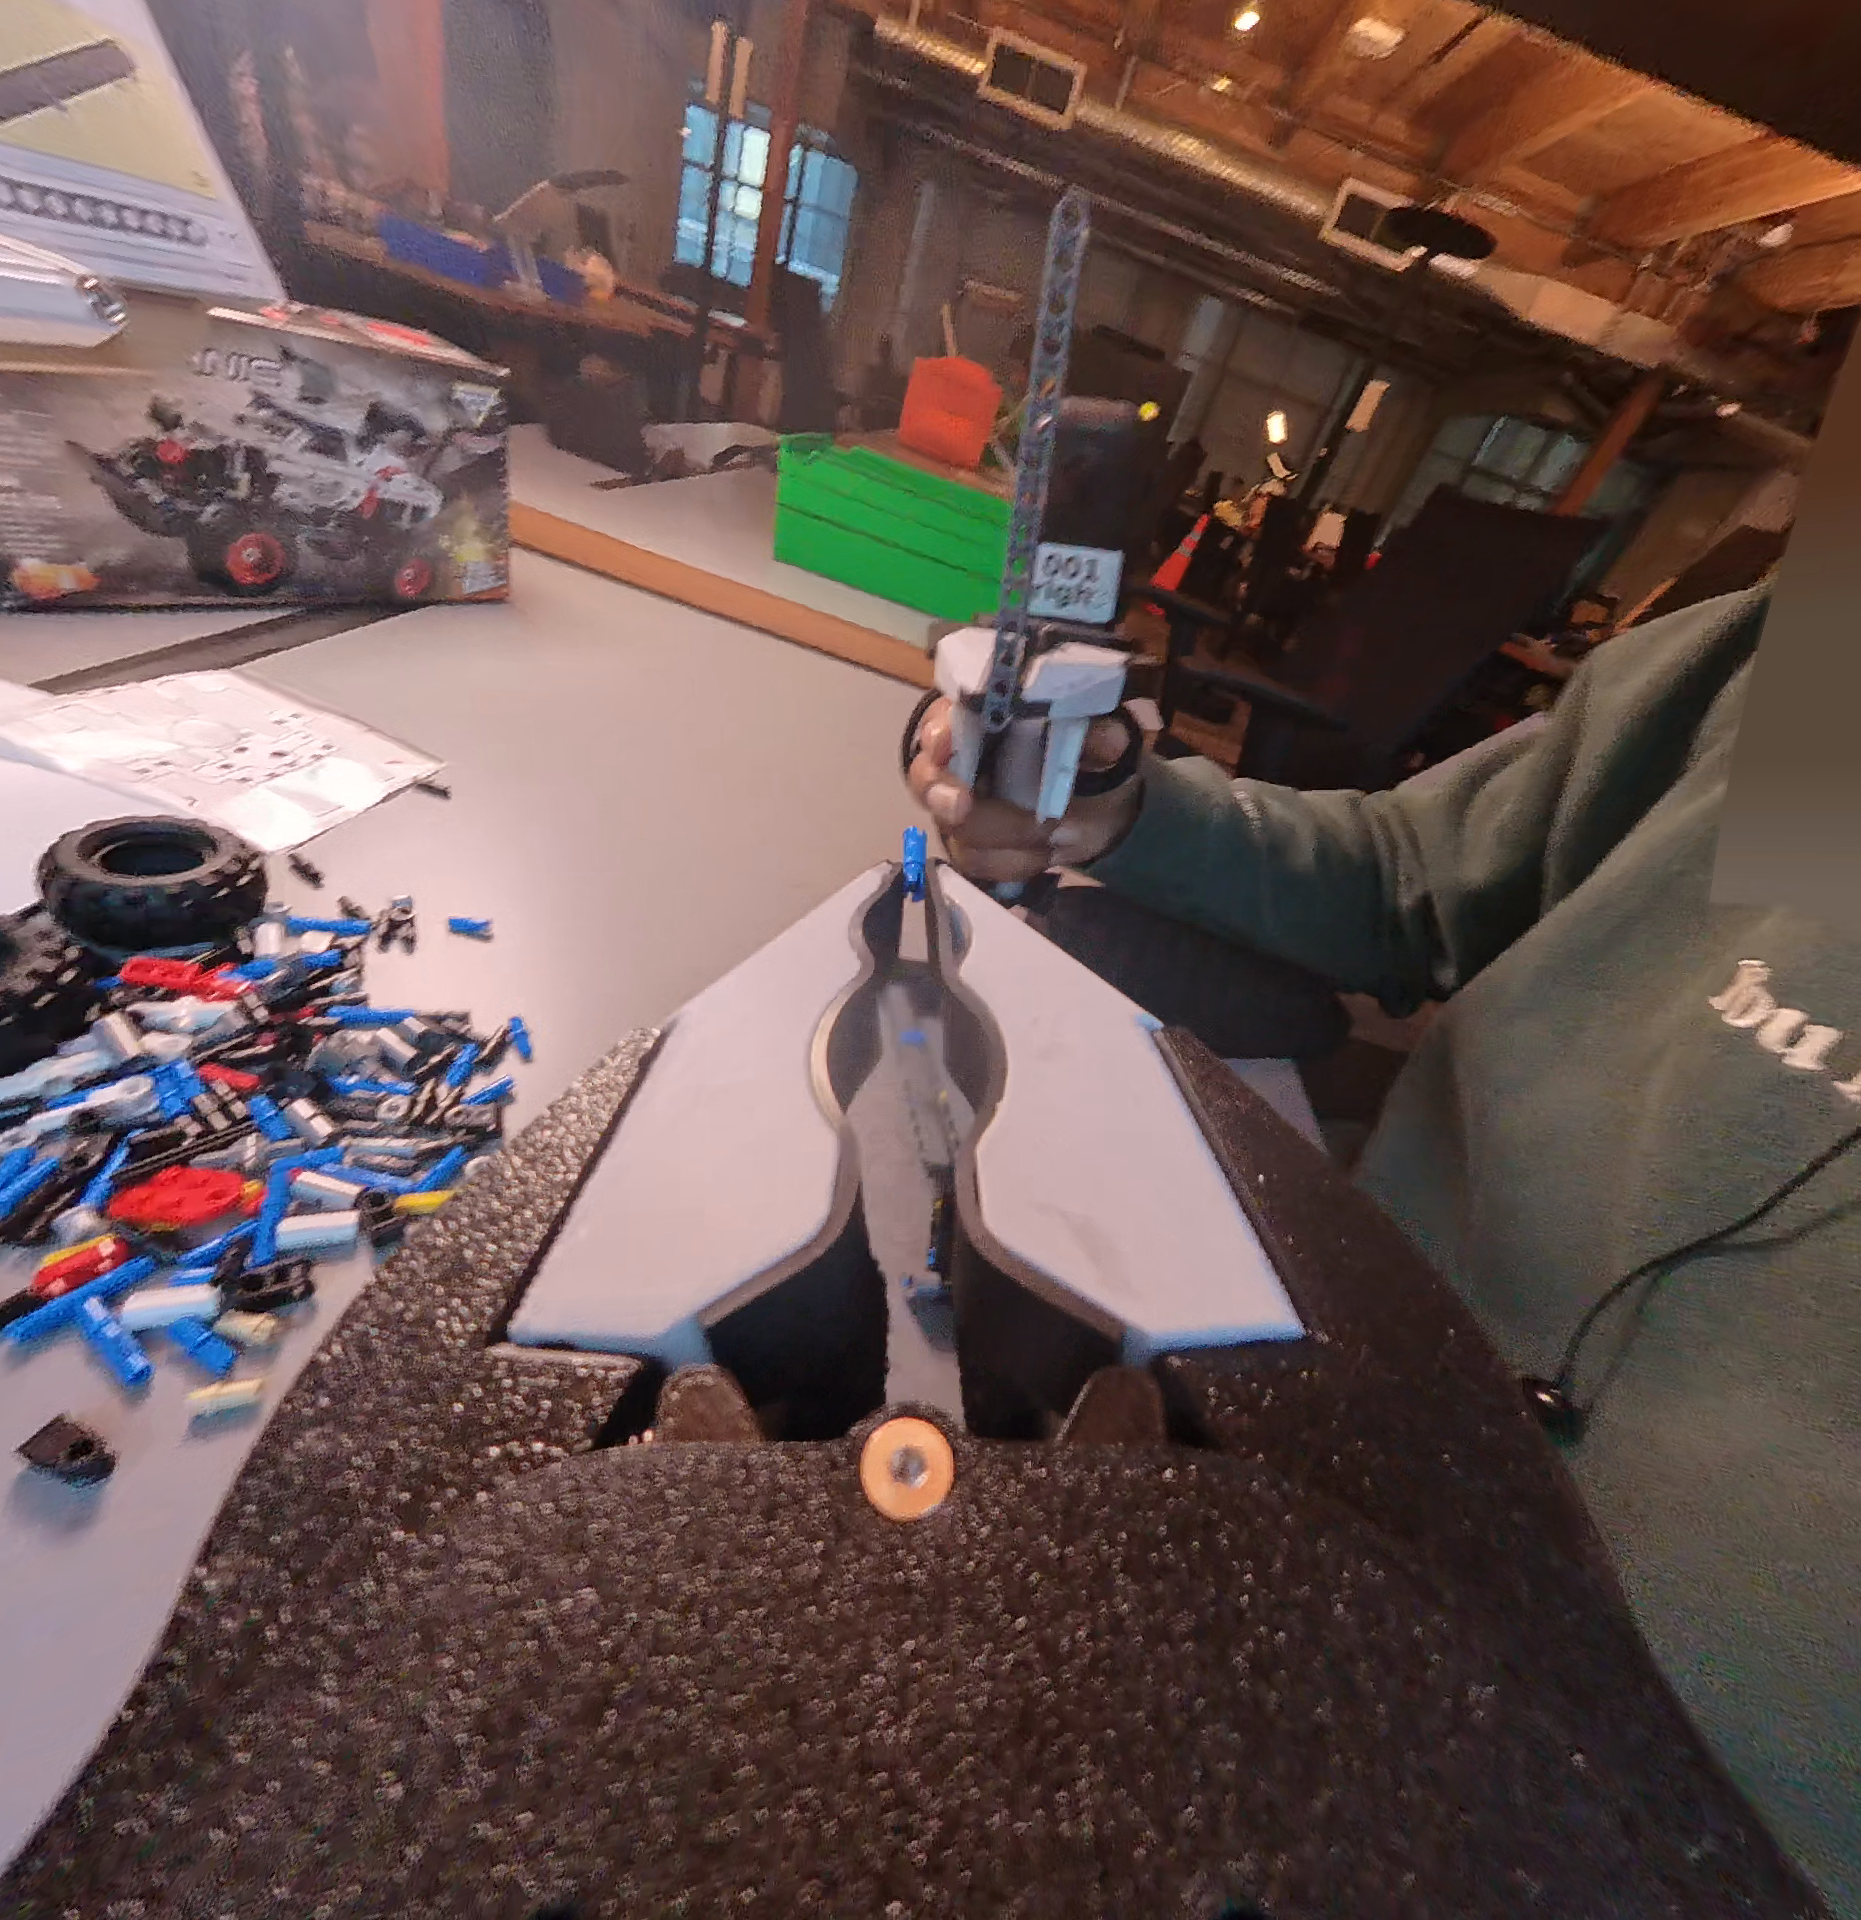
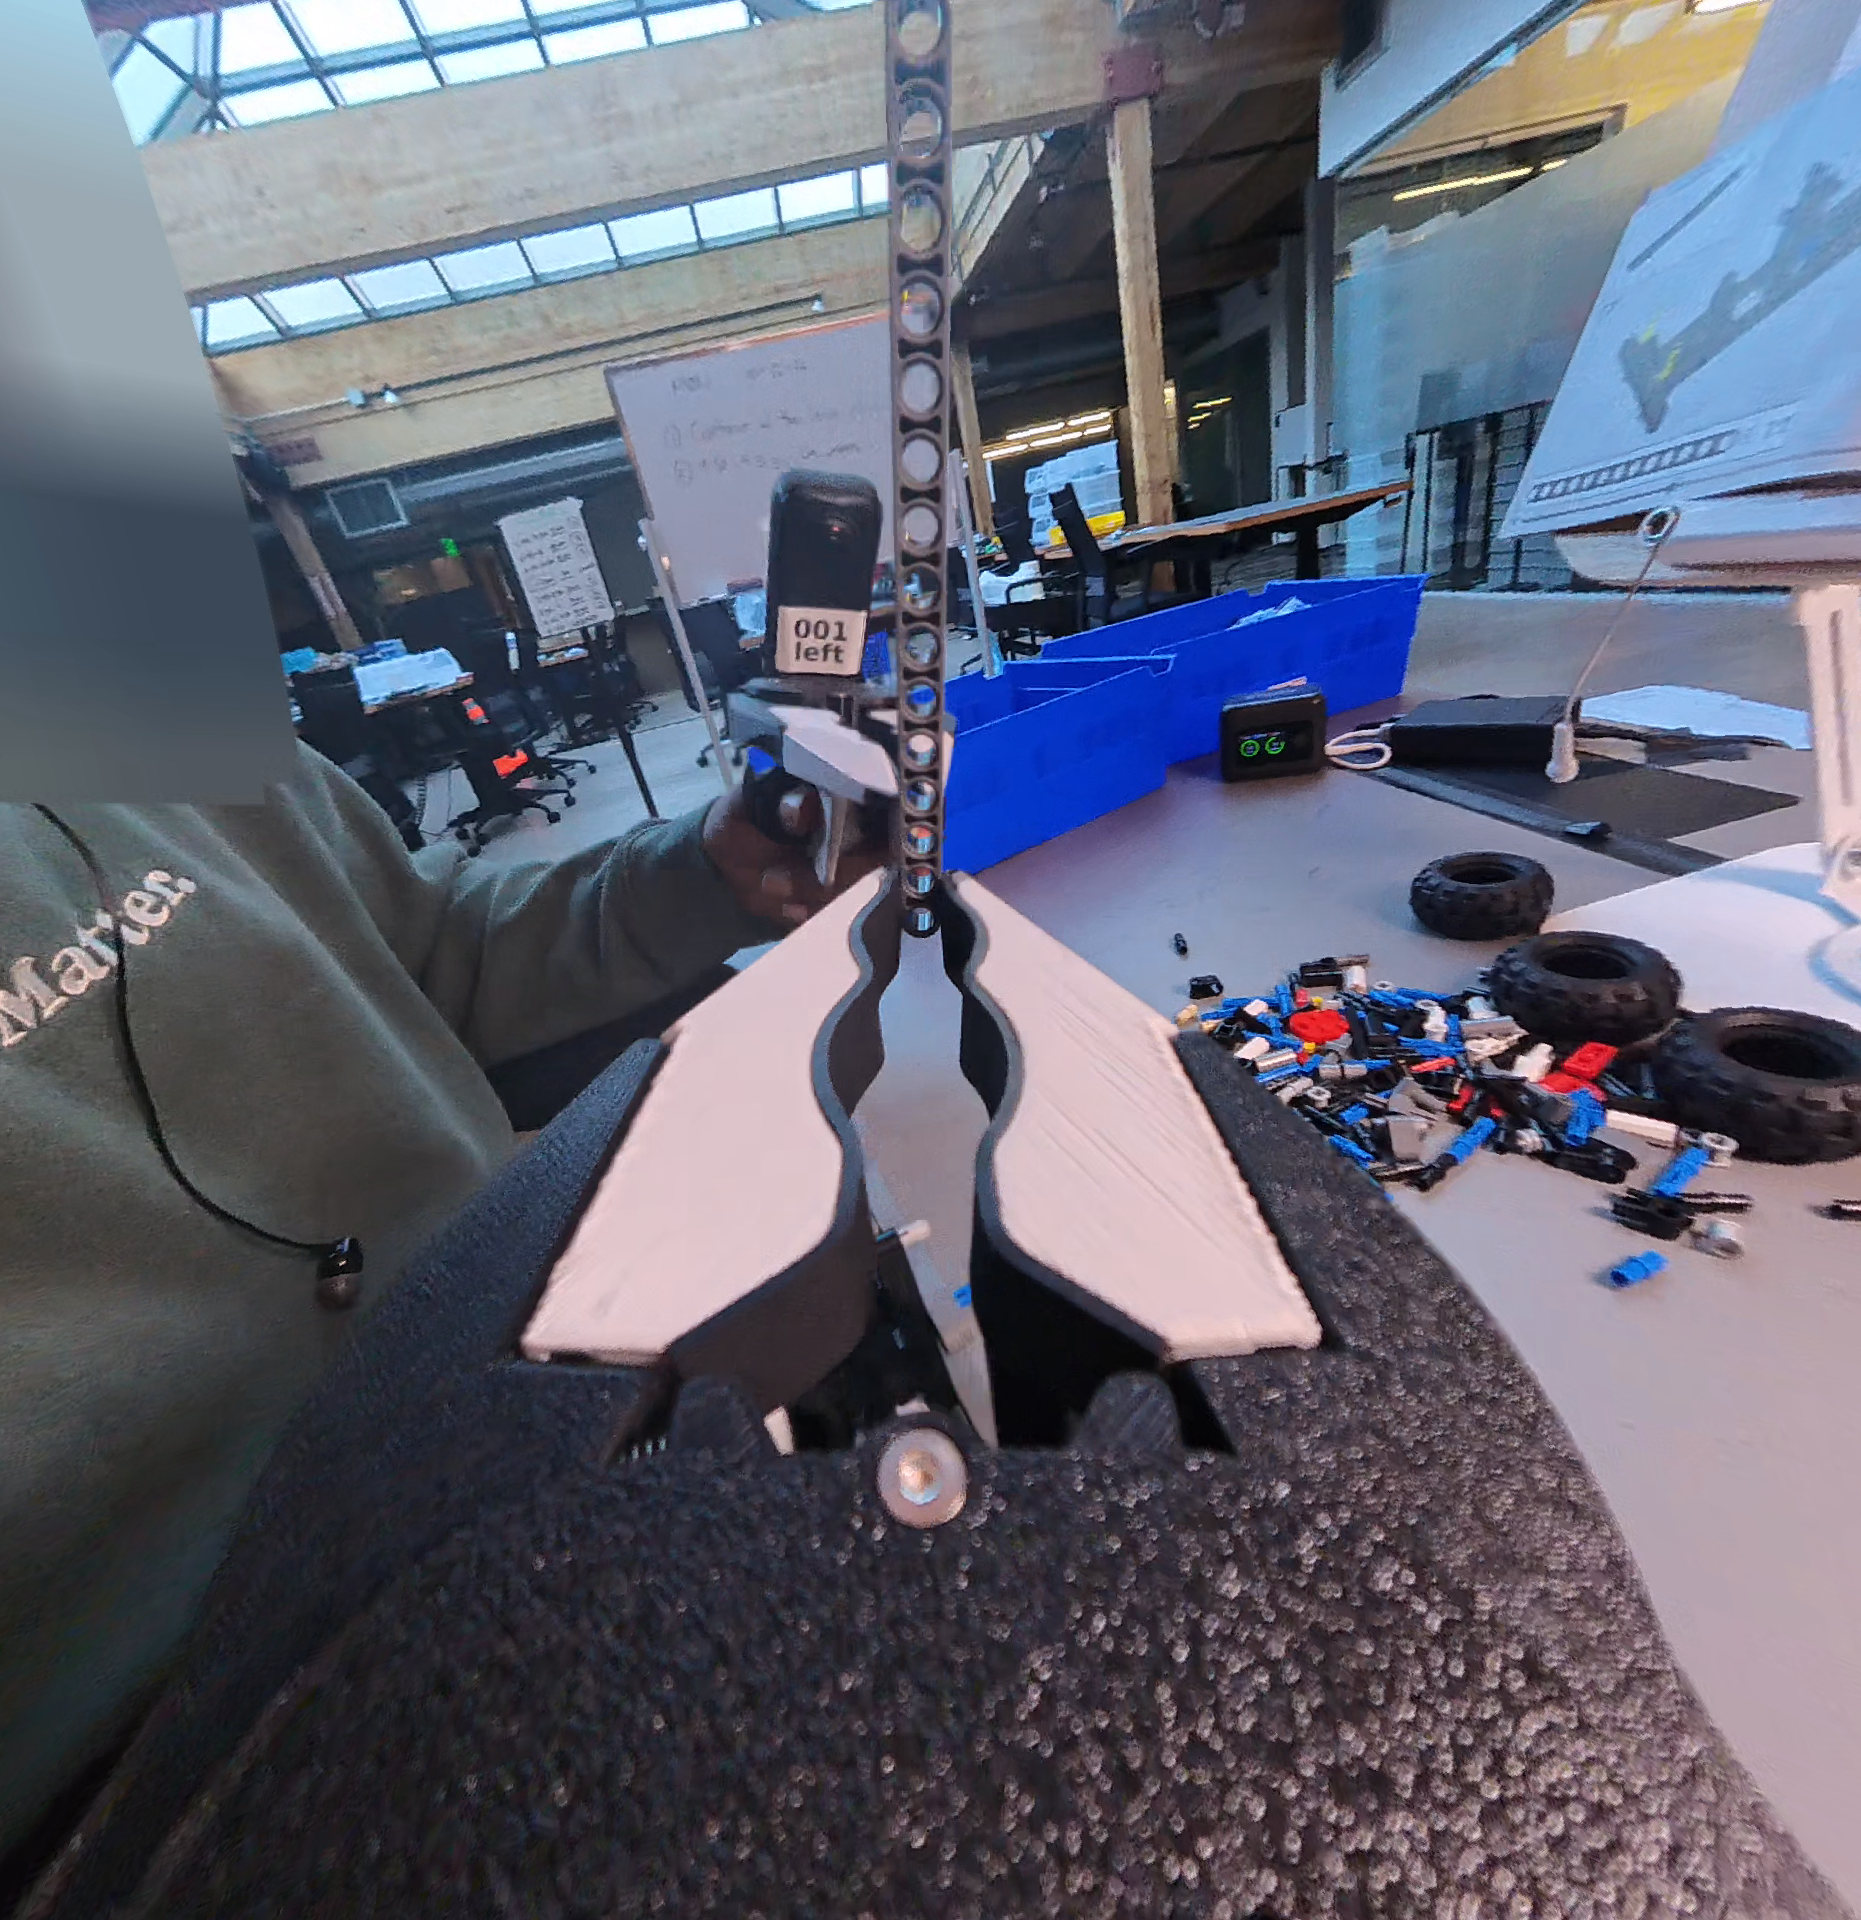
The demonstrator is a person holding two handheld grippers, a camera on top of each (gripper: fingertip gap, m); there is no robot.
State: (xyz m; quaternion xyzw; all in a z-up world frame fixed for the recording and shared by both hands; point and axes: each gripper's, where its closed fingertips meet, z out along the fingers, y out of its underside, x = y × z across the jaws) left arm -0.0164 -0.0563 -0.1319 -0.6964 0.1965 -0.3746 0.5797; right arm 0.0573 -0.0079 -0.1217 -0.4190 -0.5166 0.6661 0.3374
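Note:
My left gripper (image 1: 913, 883) is shut on a small blue pin (image 1: 913, 854) that sticks out past its tips, held above the grey table. My right gripper (image 2: 920, 906) is shut on the low end of a long grey beam with a row of holes (image 2: 920, 457), which stands upright. In the left wrist view the right gripper (image 1: 1019, 717) and the beam (image 1: 1040, 447) show just beyond the blue pin, a short gap apart. In the right wrist view the left gripper (image 2: 838, 764) is just left of and behind the beam. A person's hands hold both grippers.
A pile of small blue, black, red and grey pieces (image 1: 178, 1122) lies on the table (image 1: 614, 748), with black tyres (image 2: 1586, 987) beside it. A toy-truck box (image 1: 240, 478), instruction sheets (image 1: 209, 748), a blue bin (image 2: 1165, 686) and a small black device (image 2: 1271, 732) stand further back. Spacing between my two grippers at the tips: around 10 cm.

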